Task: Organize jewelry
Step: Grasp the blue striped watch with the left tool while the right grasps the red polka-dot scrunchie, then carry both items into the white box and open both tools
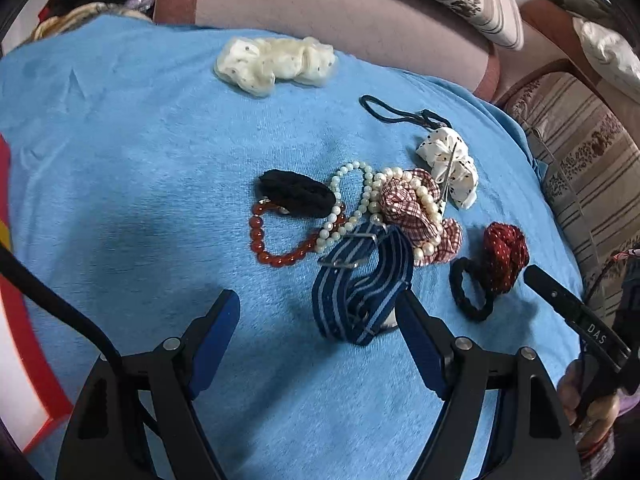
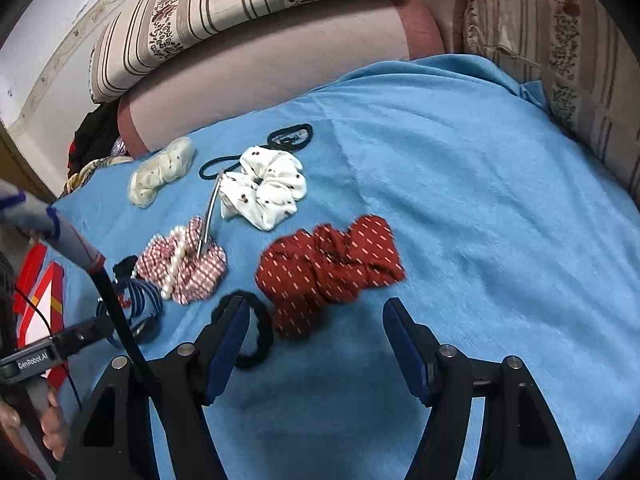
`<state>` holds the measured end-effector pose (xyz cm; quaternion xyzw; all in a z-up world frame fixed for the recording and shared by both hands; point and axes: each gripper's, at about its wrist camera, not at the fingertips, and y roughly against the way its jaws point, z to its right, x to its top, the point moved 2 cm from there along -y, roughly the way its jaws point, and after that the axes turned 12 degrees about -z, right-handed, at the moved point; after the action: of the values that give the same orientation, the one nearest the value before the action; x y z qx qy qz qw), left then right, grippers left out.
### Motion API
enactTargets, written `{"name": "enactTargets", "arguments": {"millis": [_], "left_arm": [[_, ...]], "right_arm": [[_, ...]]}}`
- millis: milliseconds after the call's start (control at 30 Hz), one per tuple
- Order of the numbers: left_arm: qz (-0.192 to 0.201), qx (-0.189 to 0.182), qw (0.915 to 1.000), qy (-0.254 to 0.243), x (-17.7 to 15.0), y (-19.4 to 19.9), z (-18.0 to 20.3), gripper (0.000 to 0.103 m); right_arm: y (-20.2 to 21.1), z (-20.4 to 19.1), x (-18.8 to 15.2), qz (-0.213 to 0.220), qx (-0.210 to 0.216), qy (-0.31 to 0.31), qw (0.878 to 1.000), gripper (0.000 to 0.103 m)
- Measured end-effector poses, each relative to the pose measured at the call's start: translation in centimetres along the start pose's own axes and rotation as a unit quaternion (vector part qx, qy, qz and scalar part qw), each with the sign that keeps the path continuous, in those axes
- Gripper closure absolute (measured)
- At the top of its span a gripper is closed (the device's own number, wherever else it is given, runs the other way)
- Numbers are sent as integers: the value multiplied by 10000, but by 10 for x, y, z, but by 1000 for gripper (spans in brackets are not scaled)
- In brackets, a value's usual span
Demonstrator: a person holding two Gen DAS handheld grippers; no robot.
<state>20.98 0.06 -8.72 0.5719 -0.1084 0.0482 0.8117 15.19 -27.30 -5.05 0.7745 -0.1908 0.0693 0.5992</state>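
Note:
A pile of accessories lies on a blue cloth (image 1: 120,152). In the left wrist view I see a red bead bracelet (image 1: 276,256), pearl strands (image 1: 352,200), a black scrunchie (image 1: 296,194), a blue striped band (image 1: 360,292), a red checked scrunchie (image 1: 416,216), a white dotted scrunchie (image 1: 452,168) and a dark red scrunchie (image 1: 504,256). My left gripper (image 1: 320,312) is open, just short of the striped band. My right gripper (image 2: 316,320) is open, just below the dark red scrunchie (image 2: 332,268), its left finger over a black hair tie (image 2: 248,332).
A cream scrunchie (image 1: 276,64) lies apart at the cloth's far side. Thin black hair ties (image 2: 290,136) lie beyond the white scrunchie (image 2: 268,188). A metal clip (image 2: 210,216) rests on the pile. Striped cushions (image 2: 240,12) and a pink sofa edge border the cloth.

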Motion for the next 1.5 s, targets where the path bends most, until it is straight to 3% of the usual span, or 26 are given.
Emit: {"name": "enactTargets", "arguments": {"millis": [33, 67, 100, 167, 200, 267, 367, 700, 967, 1200, 1500], "left_arm": [[-30, -53, 10000, 0, 1, -1, 1, 35], [-73, -69, 9999, -7, 2, -3, 2, 50], [-167, -96, 9998, -18, 3, -7, 4, 72], [-311, -186, 9993, 13, 3, -11, 6, 88], [-270, -201, 9994, 47, 1, -10, 7, 88], [-186, -168, 9997, 47, -2, -4, 10, 88], [-121, -148, 9998, 26, -7, 9, 14, 88], [262, 138, 9995, -50, -42, 75, 11, 88], [739, 485, 9960, 154, -75, 135, -22, 88], [1072, 996, 9869, 676, -107, 185, -90, 88], [1083, 1350, 9686, 1788, -146, 211, -211, 88]], "right_arm": [[-5, -2, 4, -10, -30, 23, 10000, 29], [-9, -3, 6, -19, -72, 29, 10000, 29], [-14, -3, 8, -35, -114, 23, 9999, 29], [-21, -2, 11, -101, -166, -27, 9998, 30], [-24, -1, 13, -116, -168, -44, 9998, 36], [-29, 1, 14, -240, -149, -69, 9996, 82], [-21, 4, 10, -197, 43, -142, 9997, 91], [30, -18, -7, 130, 68, 166, 9998, 94], [59, -86, -26, 192, 242, 890, 9956, 94], [61, -176, -42, 29, 692, 1702, 9830, 94], [36, -312, -66, -447, 1528, 2683, 9501, 94]]}}
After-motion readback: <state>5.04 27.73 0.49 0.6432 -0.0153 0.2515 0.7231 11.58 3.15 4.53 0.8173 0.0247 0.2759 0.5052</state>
